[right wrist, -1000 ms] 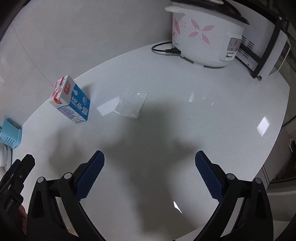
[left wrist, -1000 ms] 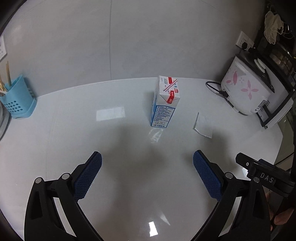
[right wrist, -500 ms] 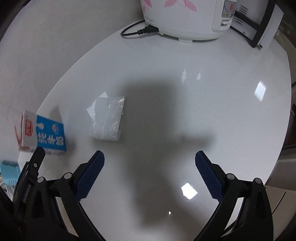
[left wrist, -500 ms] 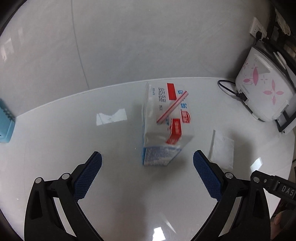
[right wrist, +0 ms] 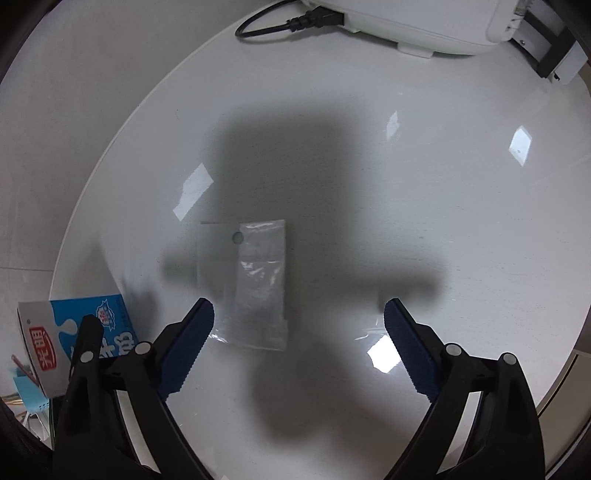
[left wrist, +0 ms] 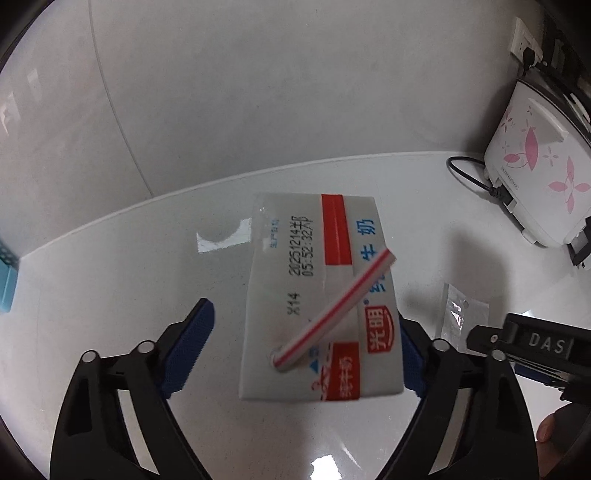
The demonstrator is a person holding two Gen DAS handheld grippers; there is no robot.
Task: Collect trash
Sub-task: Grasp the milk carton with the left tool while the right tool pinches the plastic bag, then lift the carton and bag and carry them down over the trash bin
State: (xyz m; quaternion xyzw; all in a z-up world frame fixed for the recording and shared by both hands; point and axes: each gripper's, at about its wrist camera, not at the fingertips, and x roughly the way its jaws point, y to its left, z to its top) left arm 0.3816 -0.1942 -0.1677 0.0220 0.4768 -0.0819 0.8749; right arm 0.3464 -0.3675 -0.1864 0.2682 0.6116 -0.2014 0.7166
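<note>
1. The step in hand looks like the reach: each hand-held gripper is set over its own piece of trash, and neither piece is gripped yet.
2. The left hand-held gripper (left wrist: 306,347) has just been closing and is not yet pressed shut. The milk carton (left wrist: 317,295) stands between its jaws: the right pad is at or against the carton's side, and a clear gap remains on the left.
3. A red-and-white straw (left wrist: 332,310) sticks out of the carton's top, slanting up and away to the right.
4. The right hand-held gripper (right wrist: 299,343) points down at the white surface (right wrist: 443,203), jaws spread and just starting to narrow. The clear plastic wrapper (right wrist: 258,284) lies flat to the right of the carton, its near edge between the pads, closer to the left one.
5. Next, I judge, the left jaws must finish closing squarely on the carton; the right must come down to the surface, since the wrapper is thin and flat.
6. Beyond the wrapper, far from the carton, sits the rice cooker (left wrist: 532,184) with its cord (right wrist: 288,22).
</note>
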